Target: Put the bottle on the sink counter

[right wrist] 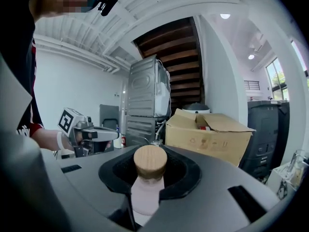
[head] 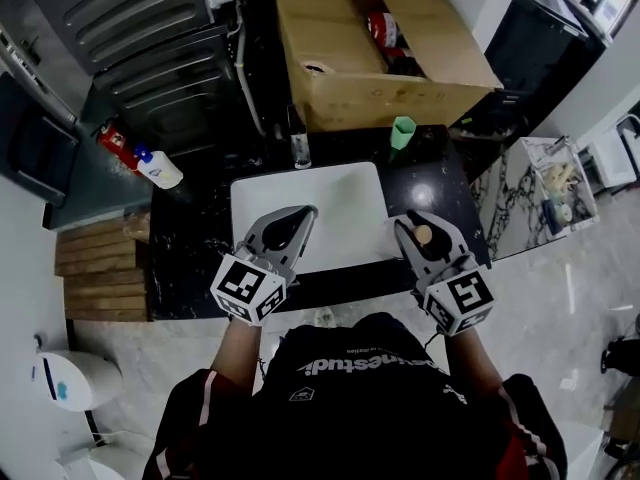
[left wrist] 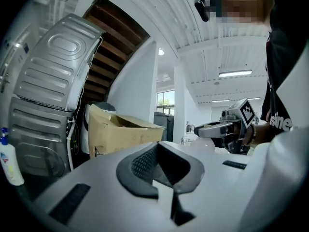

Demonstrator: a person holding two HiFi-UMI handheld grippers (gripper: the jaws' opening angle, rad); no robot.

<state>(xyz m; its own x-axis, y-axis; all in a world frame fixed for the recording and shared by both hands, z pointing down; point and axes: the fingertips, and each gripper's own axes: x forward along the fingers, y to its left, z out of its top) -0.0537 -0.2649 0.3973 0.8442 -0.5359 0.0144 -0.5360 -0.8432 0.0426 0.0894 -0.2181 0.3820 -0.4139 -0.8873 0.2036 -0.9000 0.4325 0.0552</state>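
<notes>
Grips a pale pink bottle (right wrist: 146, 197) in the right gripper (head: 412, 226), both pads against its body just under a round wooden cap (right wrist: 150, 161), cap uppermost. Shows the left gripper (head: 300, 218) with jaws drawn together, nothing between them. Holds both grippers side by side over the near edge of a white rectangular surface (head: 330, 193) set in the dark marbled bench (head: 440, 173), the bottle above that surface's near right corner; cannot tell whether flat slab or shallow basin. At the far edge of the white surface, finds a small clear container (head: 300, 150) upright, and to its right a green cup (head: 402, 132), both just in front of an open cardboard box (head: 340, 88) with something red inside. Left of the bench, notes a white spray bottle (head: 158, 167) with a blue top lying just beside a red canister (head: 117, 145), below a ribbed grey metal appliance (head: 150, 48). Nearer on that side, wooden slats (head: 100, 268). Behind the grippers, the person's dark shirt (head: 370, 408) with white lettering.
</notes>
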